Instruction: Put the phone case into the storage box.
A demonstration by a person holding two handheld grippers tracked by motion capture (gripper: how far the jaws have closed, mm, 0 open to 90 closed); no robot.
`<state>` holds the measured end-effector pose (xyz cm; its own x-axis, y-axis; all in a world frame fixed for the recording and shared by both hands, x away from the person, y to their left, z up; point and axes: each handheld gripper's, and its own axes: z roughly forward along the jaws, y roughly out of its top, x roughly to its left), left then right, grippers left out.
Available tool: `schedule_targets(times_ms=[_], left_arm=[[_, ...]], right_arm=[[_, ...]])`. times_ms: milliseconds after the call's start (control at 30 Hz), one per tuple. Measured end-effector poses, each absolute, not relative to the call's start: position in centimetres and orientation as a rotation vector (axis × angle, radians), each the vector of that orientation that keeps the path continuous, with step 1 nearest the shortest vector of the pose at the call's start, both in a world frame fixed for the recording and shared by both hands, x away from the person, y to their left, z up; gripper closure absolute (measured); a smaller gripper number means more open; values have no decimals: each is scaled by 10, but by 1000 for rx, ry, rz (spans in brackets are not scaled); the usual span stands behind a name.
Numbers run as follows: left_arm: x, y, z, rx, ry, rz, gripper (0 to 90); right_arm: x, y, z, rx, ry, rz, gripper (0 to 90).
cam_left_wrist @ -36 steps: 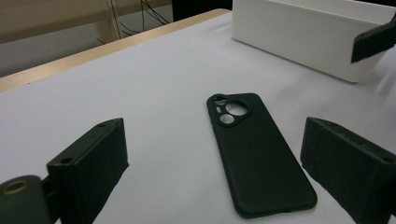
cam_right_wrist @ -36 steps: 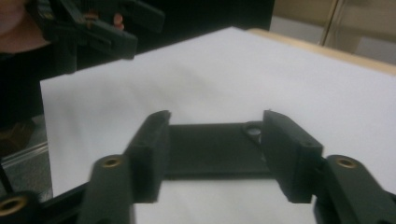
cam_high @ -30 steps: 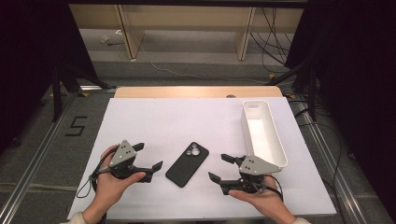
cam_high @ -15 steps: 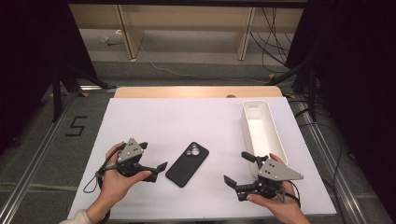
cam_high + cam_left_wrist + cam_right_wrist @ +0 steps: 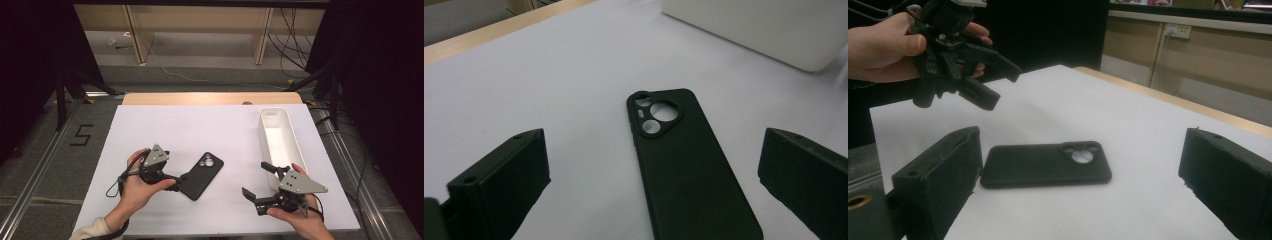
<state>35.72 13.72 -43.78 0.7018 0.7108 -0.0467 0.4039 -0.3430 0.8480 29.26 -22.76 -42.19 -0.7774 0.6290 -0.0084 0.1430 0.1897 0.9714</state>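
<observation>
The left gripper (image 5: pixel 176 181) has slid in to the near end of the black phone case (image 5: pixel 202 175) lying flat mid-table (jaws wide, straddling it), while the right gripper (image 5: pixel 260 186), also wide, has drawn back, leaving the left to grasp.

— Surface inspected?
— A white-topped bench (image 5: pixel 200 125), wooden strip along its far edge.
— Items found lying on it?
— A black phone case (image 5: pixel 202 175), laid flat near the front; a long white tray (image 5: pixel 295 145), set along the right side.
</observation>
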Motion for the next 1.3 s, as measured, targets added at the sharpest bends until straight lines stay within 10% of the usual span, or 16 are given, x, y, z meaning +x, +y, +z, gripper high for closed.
schedule_targets(times_ms=[1300], left_arm=[[398,66,-465,2303,918,261,0]], right_arm=[[291,-239,-424,728,2052,1587,74]])
